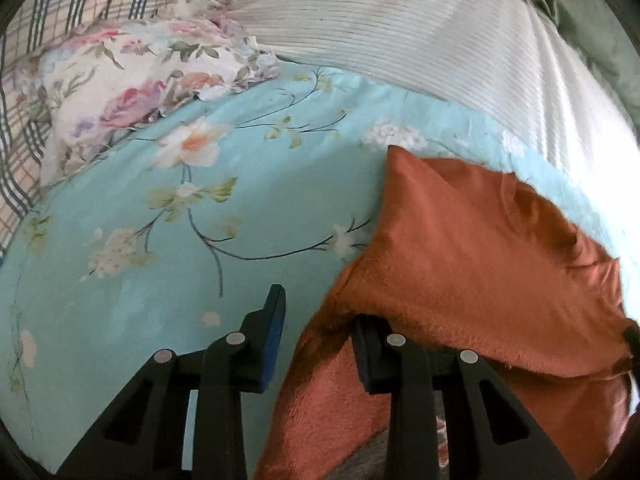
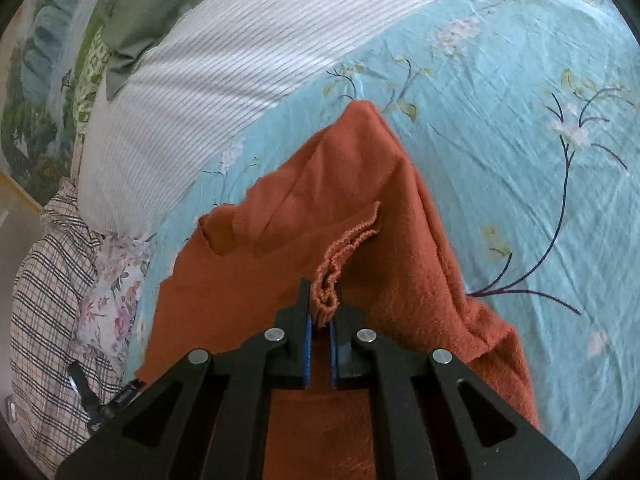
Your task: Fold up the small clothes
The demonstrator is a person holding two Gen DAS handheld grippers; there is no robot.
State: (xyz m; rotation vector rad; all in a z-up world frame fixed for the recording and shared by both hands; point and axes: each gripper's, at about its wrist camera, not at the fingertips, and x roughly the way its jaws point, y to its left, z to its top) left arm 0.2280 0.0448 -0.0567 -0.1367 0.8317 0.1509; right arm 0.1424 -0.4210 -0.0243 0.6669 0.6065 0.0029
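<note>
The cloth (image 2: 360, 208) lies on the bed (image 2: 520, 120) before me; pillows (image 2: 200, 92) lie behind it, along the bed's far edge.

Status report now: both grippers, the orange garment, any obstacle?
Right gripper shut on orange garment hem. Left gripper open, one finger under the garment edge. Nothing blocking on floral bedsheet.

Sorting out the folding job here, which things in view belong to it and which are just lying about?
Job: orange garment; right gripper, shut on its hem; left gripper, at its edge.

Lying about: floral sheet; striped pillow; floral pillow; plaid cloth; green cloth.
</note>
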